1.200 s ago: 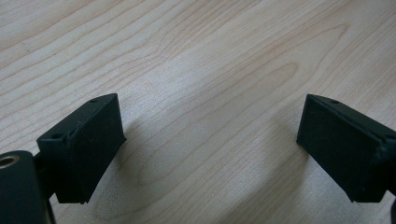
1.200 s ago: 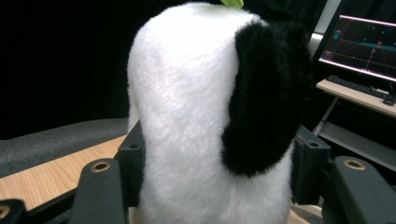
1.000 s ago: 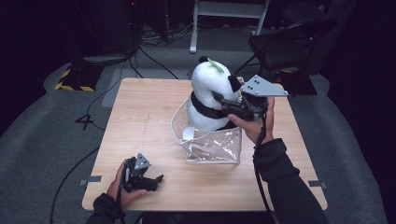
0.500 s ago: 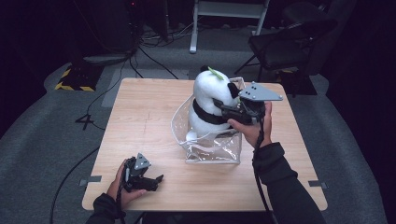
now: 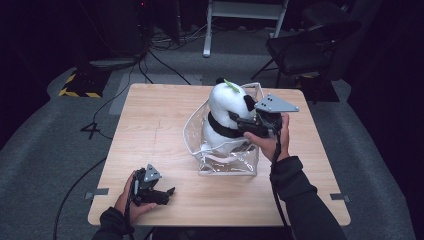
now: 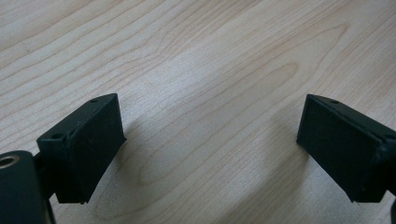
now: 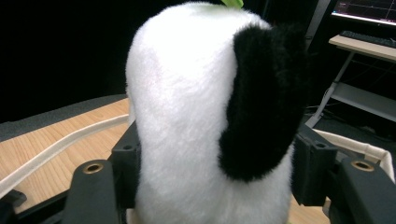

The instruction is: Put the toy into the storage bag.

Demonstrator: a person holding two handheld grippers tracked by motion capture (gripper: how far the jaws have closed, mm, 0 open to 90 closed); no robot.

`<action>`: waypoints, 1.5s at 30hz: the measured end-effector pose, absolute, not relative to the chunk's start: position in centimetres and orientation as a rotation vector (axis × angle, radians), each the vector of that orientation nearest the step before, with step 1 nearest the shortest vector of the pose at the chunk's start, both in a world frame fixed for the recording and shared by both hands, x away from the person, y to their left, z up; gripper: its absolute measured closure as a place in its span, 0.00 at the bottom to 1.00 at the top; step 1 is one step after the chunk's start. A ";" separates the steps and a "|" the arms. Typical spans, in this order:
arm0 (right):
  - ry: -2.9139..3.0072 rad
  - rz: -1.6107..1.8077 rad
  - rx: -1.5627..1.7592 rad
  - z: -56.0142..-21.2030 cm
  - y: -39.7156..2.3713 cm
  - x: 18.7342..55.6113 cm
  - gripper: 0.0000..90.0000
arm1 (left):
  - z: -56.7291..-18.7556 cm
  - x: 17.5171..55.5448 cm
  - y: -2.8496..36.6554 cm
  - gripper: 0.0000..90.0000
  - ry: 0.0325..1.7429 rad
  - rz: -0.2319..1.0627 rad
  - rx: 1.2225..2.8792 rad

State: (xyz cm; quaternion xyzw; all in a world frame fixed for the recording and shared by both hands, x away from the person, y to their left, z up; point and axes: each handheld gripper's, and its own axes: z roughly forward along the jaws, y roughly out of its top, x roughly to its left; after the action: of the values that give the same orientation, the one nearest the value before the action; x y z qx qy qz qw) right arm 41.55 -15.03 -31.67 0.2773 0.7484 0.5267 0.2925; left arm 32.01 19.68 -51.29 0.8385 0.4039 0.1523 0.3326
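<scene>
Plush panda (image 5: 226, 112) upright inside clear bag (image 5: 226, 161), right hand-held gripper (image 5: 243, 124) clamped around it.

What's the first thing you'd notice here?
A big plush panda stands in a clear plastic bag in the middle of the wooden table. The right tongs squeeze its sides. The left tongs rest open on the table's near left corner.

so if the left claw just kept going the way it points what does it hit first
Most likely the bare wooden table. The left claw is open and angled down at the tabletop, with nothing between its jaws or ahead, though how close it sits is unclear.
</scene>
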 end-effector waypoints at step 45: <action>2.148 1.262 0.811 -34.0 -15.6 42.8 0.25 | -51.3 32.0 19.7 0.08 1.055 0.398 2.191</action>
State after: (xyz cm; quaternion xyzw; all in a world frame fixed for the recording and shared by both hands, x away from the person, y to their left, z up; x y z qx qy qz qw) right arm 42.83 -15.64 -34.03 0.2990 0.7921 0.4654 0.2580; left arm 32.01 19.68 -51.29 0.8386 0.4037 0.1522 0.3326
